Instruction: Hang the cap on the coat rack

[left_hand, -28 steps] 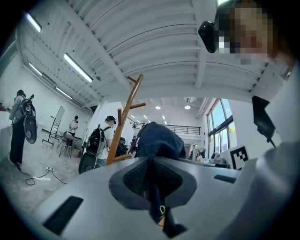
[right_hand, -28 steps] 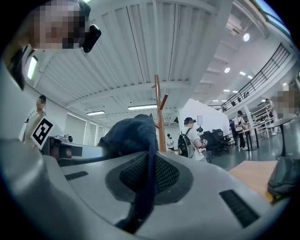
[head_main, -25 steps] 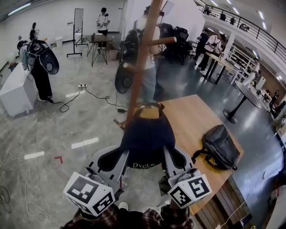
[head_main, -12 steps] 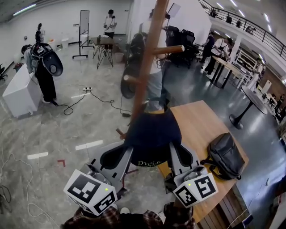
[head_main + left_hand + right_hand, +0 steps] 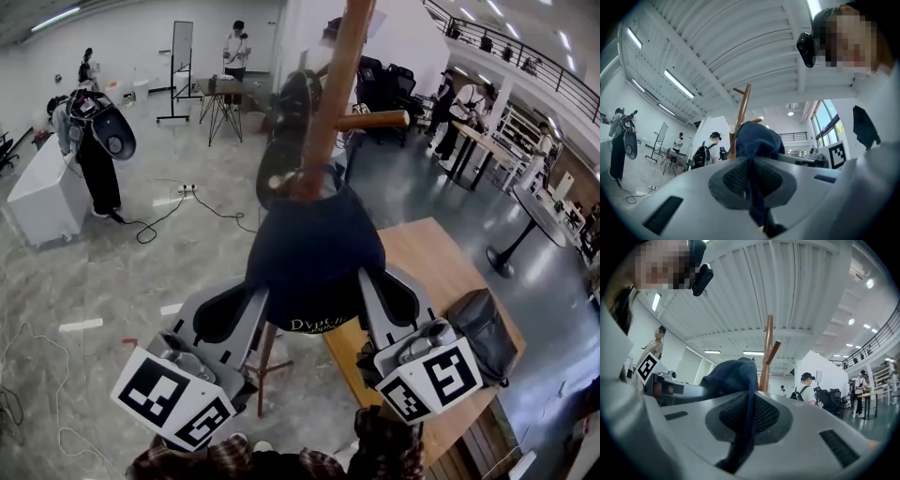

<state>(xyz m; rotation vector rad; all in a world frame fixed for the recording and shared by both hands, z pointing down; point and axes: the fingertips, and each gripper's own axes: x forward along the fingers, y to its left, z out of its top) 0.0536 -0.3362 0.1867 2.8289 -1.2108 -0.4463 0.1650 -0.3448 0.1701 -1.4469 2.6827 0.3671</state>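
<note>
A dark blue cloth cap [image 5: 314, 253] is held up in the air by two tools. The left tool [image 5: 251, 307] pinches the left side of the cap's edge. The right tool [image 5: 373, 292] pinches the right side. In the left gripper view, the two jaws are pressed together with a thin fold of blue cloth between them. The right gripper view shows the same thing on its side. Each tool has a white cube with black square marks on it, one low on the left [image 5: 173, 398] and one low on the right [image 5: 429, 380].

The top of the cap is right up against the tall brown wooden coat rack [image 5: 330, 98]. A round wooden peg [image 5: 377, 119] sticks out to the right from the pole, above the cap. I cannot tell if the cap sits on any peg. White letters show on the near side of the cap.

Below and to the right is a light brown wooden surface [image 5: 422, 258]. A black backpack [image 5: 487, 333] lies on it, near the right tool. The floor [image 5: 103, 272] is grey and shiny, with a black cable [image 5: 173, 211] lying on it. Far off on the left, a person in dark clothes [image 5: 94, 155] stands beside a white box [image 5: 37, 192].
</note>
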